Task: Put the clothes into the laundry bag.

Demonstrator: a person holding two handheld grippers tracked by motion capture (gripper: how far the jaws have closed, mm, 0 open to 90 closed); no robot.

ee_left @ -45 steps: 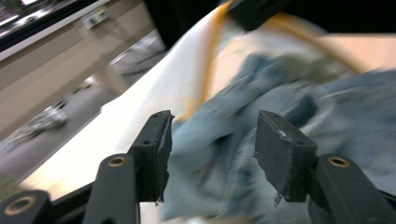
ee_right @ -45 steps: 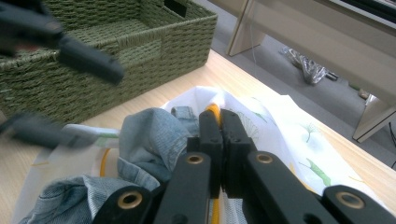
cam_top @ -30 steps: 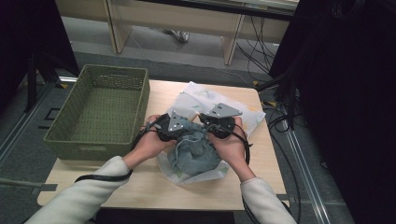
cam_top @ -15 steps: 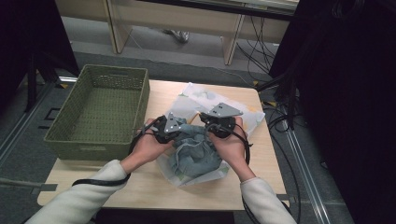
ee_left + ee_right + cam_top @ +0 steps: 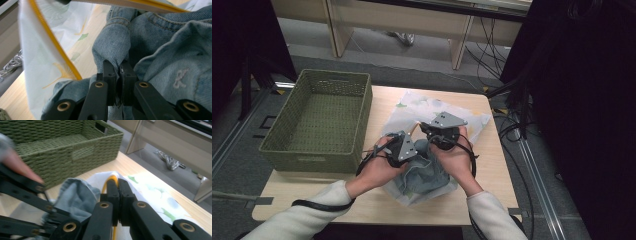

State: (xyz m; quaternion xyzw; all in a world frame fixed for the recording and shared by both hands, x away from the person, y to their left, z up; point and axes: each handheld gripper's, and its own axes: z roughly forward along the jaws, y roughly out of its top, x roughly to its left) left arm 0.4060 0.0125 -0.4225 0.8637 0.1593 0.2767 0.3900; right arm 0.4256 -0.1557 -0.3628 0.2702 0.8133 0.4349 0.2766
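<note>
A blue denim garment lies bunched in the mouth of a white leaf-print bag with yellow trim, on the wooden table. My left gripper is shut on a raised fold of the denim, its pads pinching the cloth. My right gripper is shut on the bag's yellow-trimmed edge and holds it up just above the denim. The two grippers sit close together over the bag, and a hand holds each one.
A green woven basket stands on the left part of the table, with its wall close in front of the right gripper. The bag spreads toward the table's far right. Cables trail past the near edge and across the floor at right.
The left gripper's jaws have closed on the denim fold, and it has drawn slightly toward the near edge with the cloth. The right gripper has stayed put on the bag's edge.
</note>
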